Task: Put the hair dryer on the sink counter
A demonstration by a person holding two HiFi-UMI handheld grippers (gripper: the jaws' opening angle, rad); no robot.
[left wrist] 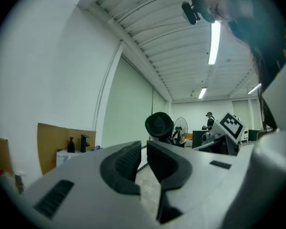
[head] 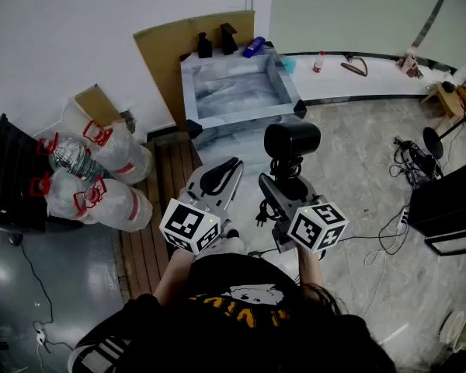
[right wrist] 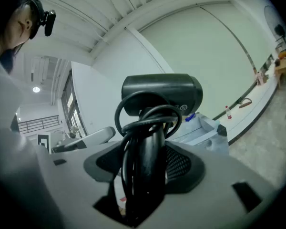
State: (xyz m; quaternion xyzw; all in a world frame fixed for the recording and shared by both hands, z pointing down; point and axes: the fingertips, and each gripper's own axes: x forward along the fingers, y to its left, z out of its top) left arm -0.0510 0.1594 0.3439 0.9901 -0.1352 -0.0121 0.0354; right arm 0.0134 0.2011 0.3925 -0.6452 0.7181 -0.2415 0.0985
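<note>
My right gripper (head: 283,186) is shut on the handle of a black hair dryer (head: 292,141), which stands upright with its barrel above the jaws. In the right gripper view the hair dryer (right wrist: 162,93) has its black cord looped round the handle between the pads of that gripper (right wrist: 144,163). My left gripper (head: 221,176) is beside it on the left, shut with nothing in it, and its dark pads meet in its own view (left wrist: 142,163). The grey marble sink counter (head: 283,80) stands just ahead against the wall, and shows beyond the dryer as well (right wrist: 207,128).
Two black dispensers (head: 216,42) and a blue bottle (head: 254,47) stand at the sink's back rim, with cardboard (head: 167,53) behind. Bags of plastic bottles (head: 101,179) lie at the left. Cables (head: 408,158) trail on the floor at the right. A white ledge (head: 373,74) runs along the wall.
</note>
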